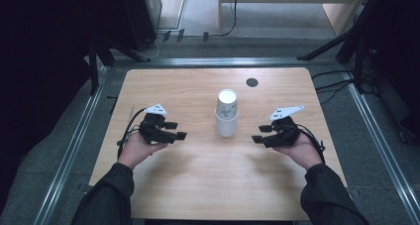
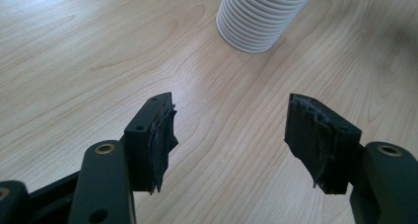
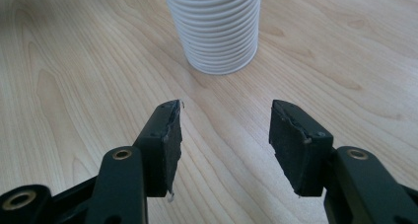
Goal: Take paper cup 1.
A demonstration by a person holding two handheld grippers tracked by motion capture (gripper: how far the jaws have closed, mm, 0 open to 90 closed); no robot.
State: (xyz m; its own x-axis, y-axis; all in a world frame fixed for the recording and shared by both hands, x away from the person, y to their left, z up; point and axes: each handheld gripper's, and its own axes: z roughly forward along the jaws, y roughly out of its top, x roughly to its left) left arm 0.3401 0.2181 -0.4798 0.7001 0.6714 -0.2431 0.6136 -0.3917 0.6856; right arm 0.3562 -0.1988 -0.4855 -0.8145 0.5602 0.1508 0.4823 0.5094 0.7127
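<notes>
My left tool sits at the left of the wooden bench, held in my left hand, jaws spread apart and gripping nothing, pointing right toward the middle. From the left tool's own camera its two black padded jaws stand wide with bare wood between them, pad tape on the fingertips looks frayed, and the ribbed white base of the cup stack is ahead and a bit right, well clear of the jaws. Centre of the bench: the cup stack, white paper cups nested upside down, standing upright, green mark on the upper cup, not touched by either tool. Behind it, near the far edge, a small dark round cap set in the bench top. Right side: my right tool, in my right hand, jaws also released and empty, pointing left at the stack. In the right gripper view the cup stack stands straight ahead between the lines of the two jaws, near but apart from the tips. Both tools rest low over the bench, stack roughly midway between them.
</notes>
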